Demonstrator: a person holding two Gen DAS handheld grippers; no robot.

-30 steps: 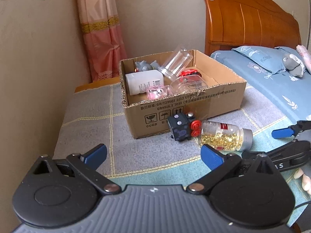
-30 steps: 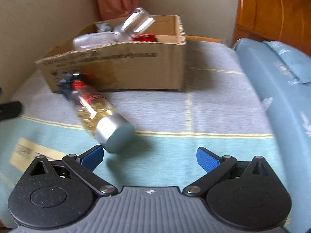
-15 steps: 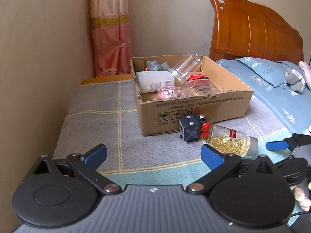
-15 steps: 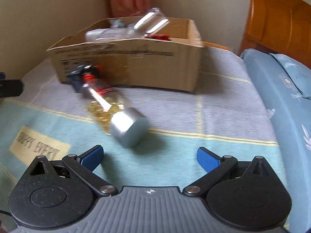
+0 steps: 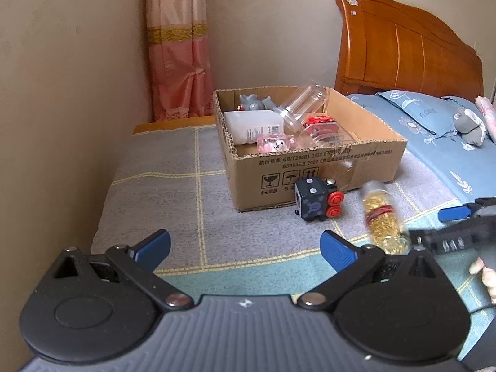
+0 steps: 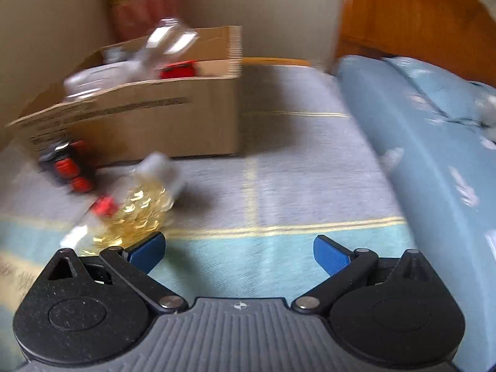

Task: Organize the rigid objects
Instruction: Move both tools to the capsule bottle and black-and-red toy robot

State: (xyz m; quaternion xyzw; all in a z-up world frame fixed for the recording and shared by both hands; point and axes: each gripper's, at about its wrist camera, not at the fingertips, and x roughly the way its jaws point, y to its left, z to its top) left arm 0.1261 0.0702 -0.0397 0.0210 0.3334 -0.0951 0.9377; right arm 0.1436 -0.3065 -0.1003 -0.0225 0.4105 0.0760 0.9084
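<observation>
The left gripper (image 5: 245,246) hangs above the near part of the bed, its blue fingers (image 5: 153,245) spread wide with nothing between them. The right gripper (image 6: 238,249) is also wide open and empty, low over the teal band of the blanket (image 5: 161,186). From the left view one sees its blue fingertip at the right edge and part of a hand (image 5: 485,274) behind it.

Just beside the left finger of the right gripper lies a clear bottle (image 6: 136,207) of yellow capsules, on its side on the blanket, with a red band on it. It is blurred in both views, so I cannot tell if the finger touches it. In the left view the bottle (image 5: 383,217) lies in front of the box, toward its right corner.

Near the bottle, against the front wall of the box, stands a black cube toy (image 5: 317,200) with red knobs.

The cardboard box (image 5: 313,167) sits farther back on the blanket, open on top. Inside are a white bottle (image 5: 252,125), a clear jar (image 5: 305,102) that is tilted, a pink item, something red, and a grey figure.

Behind stand a wooden headboard (image 5: 409,59), a blue pillow (image 5: 427,114) and a pink curtain (image 5: 178,43).
</observation>
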